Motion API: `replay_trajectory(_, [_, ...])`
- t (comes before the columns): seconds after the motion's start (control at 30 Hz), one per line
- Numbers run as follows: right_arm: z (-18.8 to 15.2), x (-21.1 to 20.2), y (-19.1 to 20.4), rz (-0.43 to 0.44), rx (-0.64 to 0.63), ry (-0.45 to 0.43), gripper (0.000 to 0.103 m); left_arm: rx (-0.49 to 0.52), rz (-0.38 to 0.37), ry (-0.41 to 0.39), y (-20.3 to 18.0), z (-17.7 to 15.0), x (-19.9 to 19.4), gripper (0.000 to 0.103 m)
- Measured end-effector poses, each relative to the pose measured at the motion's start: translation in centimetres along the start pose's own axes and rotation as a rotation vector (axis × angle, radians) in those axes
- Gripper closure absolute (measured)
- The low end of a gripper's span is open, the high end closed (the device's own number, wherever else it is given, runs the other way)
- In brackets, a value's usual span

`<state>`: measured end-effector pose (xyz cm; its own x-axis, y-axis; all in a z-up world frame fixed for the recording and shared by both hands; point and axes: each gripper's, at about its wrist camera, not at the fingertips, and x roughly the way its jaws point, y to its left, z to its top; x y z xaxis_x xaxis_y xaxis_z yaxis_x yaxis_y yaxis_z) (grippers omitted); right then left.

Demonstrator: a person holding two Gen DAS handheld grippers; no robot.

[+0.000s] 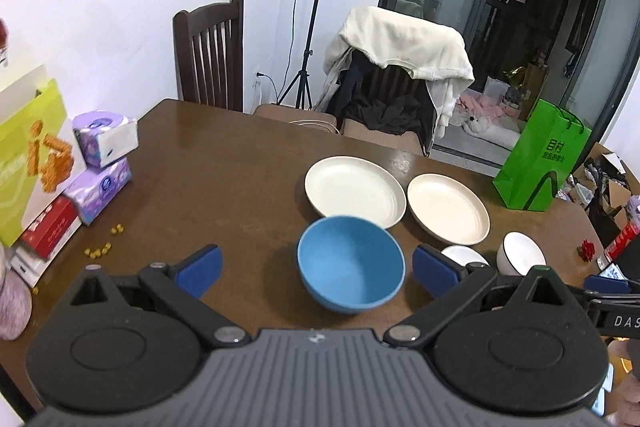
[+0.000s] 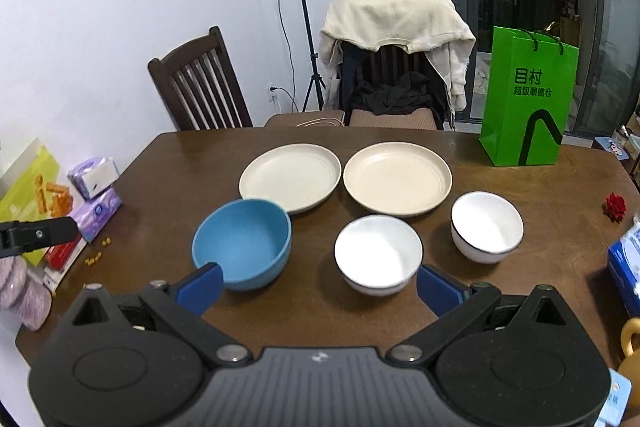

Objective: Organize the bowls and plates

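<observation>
The left tool (image 1: 318, 269) stood wide open above the brown surface (image 1: 224, 167), its two blue-padded fingers (image 1: 200, 269) spread well apart and holding nothing. In the left wrist view the blue bowl (image 1: 351, 263) sat upright between those fingers in the lower middle of the frame, with a gap showing on either side, so neither pad touched it. Just beyond it, toward the middle of the frame, lay two cream plates: the left plate (image 1: 354, 189) with its near rim partly hidden behind the blue bowl, and the right plate (image 1: 448, 207) just beside it, their rims close but apart.

The right tool (image 2: 318, 285) was likewise fully spread and empty. In the right wrist view the nearer white bowl (image 2: 378, 253) stood upright in the lower middle of the frame, between the fingers and closer to the right-hand one. The second white bowl (image 2: 487, 226), dark-rimmed, stood to its right, near but not touching. The blue bowl showed at lower left of centre, just behind the left-hand finger.

A green paper bag (image 2: 528, 99) stood upright at the upper right of that frame on the far corner of the surface. Purple tissue packs (image 1: 104, 163) were stacked at the left edge of the left wrist view, with small yellow bits (image 1: 102, 247) scattered nearby.
</observation>
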<state>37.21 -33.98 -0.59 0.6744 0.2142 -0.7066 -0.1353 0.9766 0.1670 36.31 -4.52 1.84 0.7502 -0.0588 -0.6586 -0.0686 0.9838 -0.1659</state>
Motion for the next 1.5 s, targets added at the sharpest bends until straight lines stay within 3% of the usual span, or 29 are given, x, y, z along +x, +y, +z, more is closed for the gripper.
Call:
replay_trajectory(0.43, [5.9, 7.1, 2.0, 0.023, -0.016, 0.048, 0.000, -0.034, -0.001, 0.032, 1.2, 5.6, 6.6, 0.000])
replay_trajectory(0.8, [10.5, 13.6, 1.3, 0.016, 0.021, 0.122, 0.000, -0.049, 0.031, 0.076, 2.4, 10.1, 12.8, 0.000])
replay_trajectory(1.13, [14.1, 19.1, 1.1, 0.018, 0.045, 0.164, 0.000, -0.068, 0.061, 0.128, 4.3, 12.3, 18.3, 0.000])
replay_trajectory(1.5, [15.2, 24.9, 1.0, 0.015, 0.081, 0.221, 0.000, -0.050, 0.084, 0.179, 4.7, 13.4, 24.1, 0.000])
